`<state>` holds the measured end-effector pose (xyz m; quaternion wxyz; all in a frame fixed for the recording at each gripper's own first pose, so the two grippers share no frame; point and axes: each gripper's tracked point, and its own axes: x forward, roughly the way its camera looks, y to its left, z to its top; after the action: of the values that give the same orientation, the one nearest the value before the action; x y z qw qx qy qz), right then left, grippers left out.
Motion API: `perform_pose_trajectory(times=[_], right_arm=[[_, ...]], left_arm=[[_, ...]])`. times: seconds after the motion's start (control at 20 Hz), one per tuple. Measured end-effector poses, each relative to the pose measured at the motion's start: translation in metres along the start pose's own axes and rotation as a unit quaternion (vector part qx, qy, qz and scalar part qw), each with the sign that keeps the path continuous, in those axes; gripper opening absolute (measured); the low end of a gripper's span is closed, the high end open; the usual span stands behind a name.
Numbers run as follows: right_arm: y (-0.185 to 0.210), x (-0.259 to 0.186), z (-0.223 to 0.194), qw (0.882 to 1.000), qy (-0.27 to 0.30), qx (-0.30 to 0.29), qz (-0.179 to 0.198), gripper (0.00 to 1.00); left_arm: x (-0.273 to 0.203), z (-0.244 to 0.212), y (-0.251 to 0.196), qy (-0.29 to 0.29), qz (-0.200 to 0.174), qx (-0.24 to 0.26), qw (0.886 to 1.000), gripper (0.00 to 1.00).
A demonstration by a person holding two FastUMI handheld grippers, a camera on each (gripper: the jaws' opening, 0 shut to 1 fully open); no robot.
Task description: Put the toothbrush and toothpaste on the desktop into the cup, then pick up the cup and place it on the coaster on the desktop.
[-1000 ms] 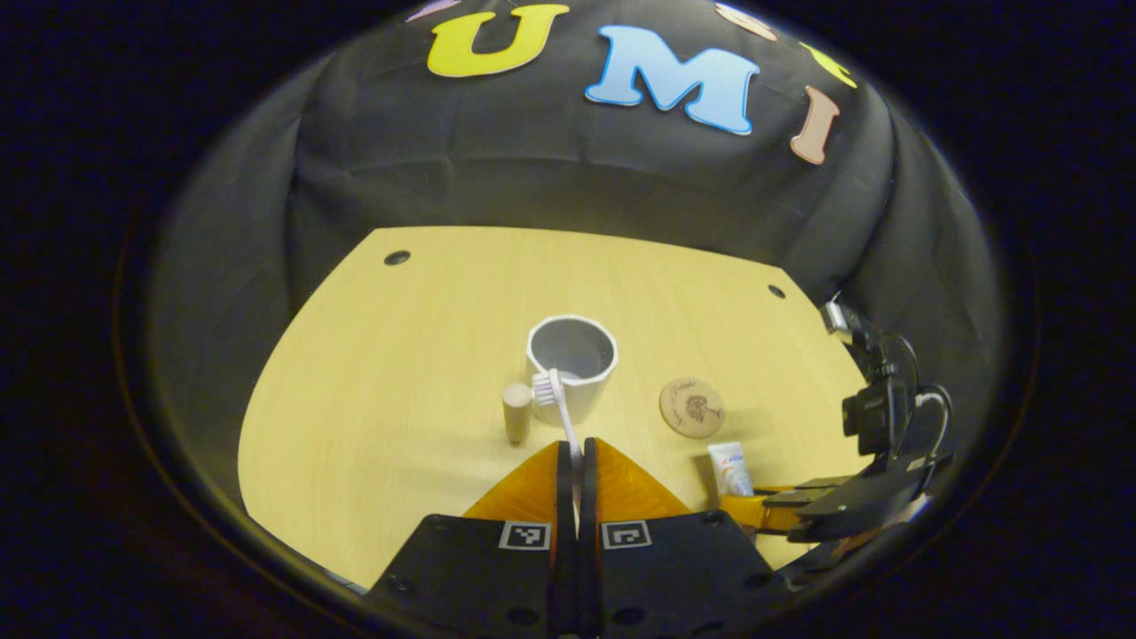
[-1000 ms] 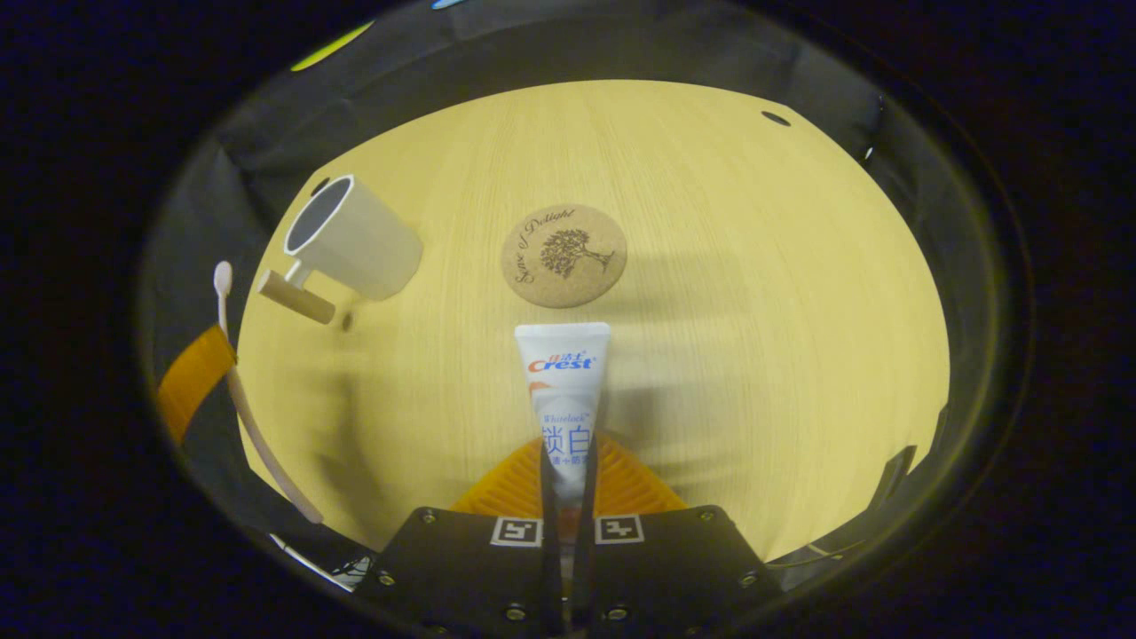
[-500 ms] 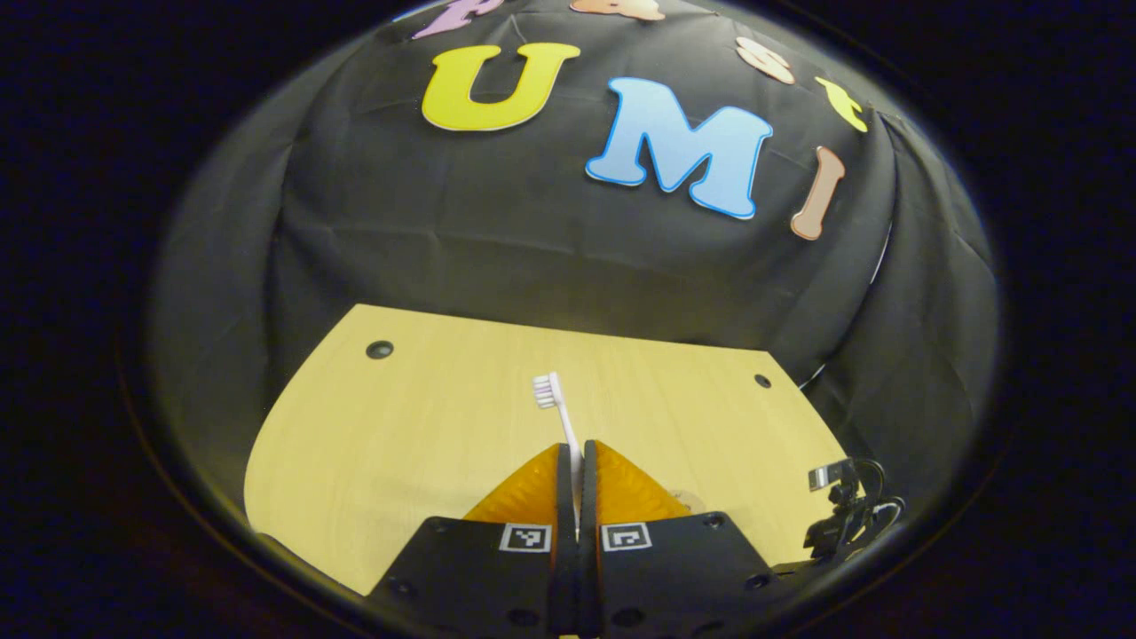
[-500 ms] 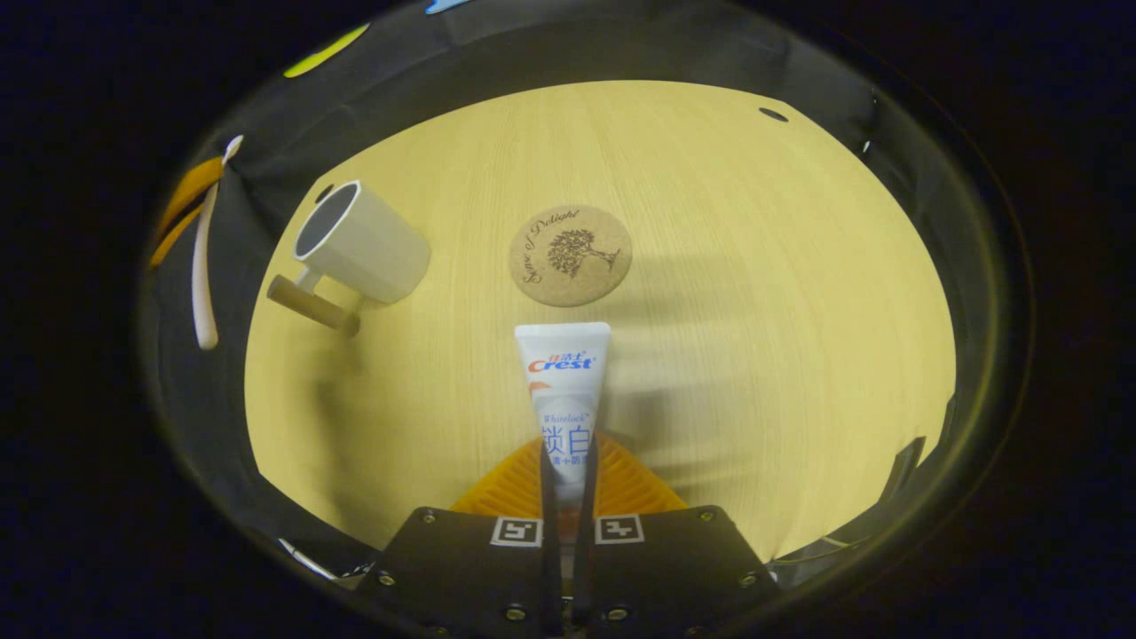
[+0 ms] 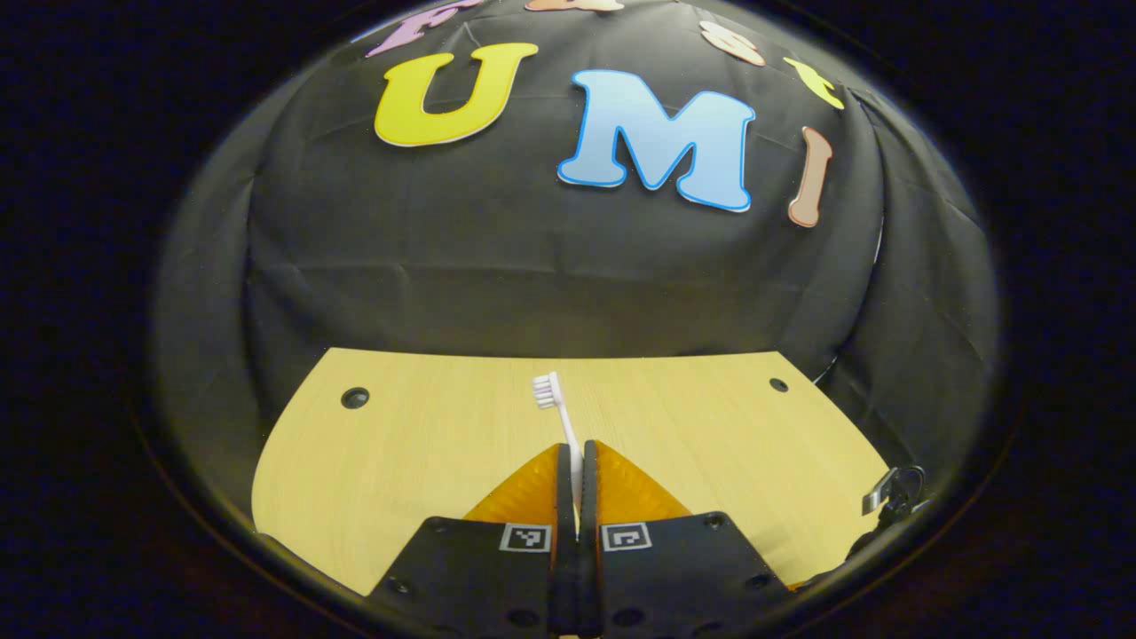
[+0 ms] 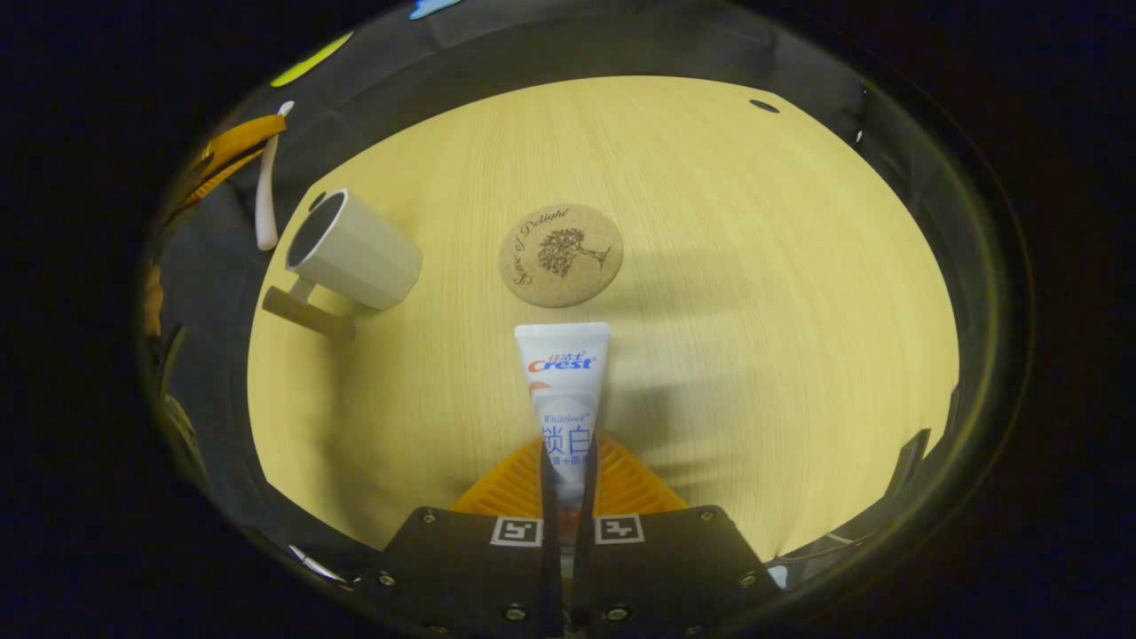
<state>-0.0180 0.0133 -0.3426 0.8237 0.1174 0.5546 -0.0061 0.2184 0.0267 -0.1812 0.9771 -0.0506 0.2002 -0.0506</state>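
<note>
Toothbrush (image 5: pixel 559 417) clamped in the left claw (image 5: pixel 575 461), bristle head pointing forward above the tabletop (image 5: pixel 426 444). Toothpaste (image 6: pixel 563 390) clamped between the fingers of the right claw (image 6: pixel 566 466), held over the tabletop with its flat end just short of the coaster (image 6: pixel 560 256). Cup (image 6: pixel 353 251) stands left of the coaster, apart from it, handle (image 6: pixel 302 309) toward the near edge.

This was a staged recording booth, not a lived-in room: black cloth wall (image 5: pixel 550 266) hung close behind the far edge of a pale wood-grain table (image 6: pixel 754 266) with round holes near its far corners (image 5: pixel 355 397), and bathroom props stood on it under dim light.
</note>
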Motion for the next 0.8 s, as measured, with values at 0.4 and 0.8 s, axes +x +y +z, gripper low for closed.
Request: perform_pose_trajectory(times=[0.4, 0.8], right_arm=[[0.005, -0.014, 0.026, 0.999, -0.028, 0.012, 0.017, 0.07], [0.007, -0.016, 0.039, 0.999, -0.04, 0.009, 0.017, 0.07]], left_arm=[[0.026, -0.024, 0.02, -0.001, 0.029, 0.019, 0.999, 0.06], [0.024, -0.053, 0.014, 0.027, 0.025, 0.044, 0.998, 0.12]])
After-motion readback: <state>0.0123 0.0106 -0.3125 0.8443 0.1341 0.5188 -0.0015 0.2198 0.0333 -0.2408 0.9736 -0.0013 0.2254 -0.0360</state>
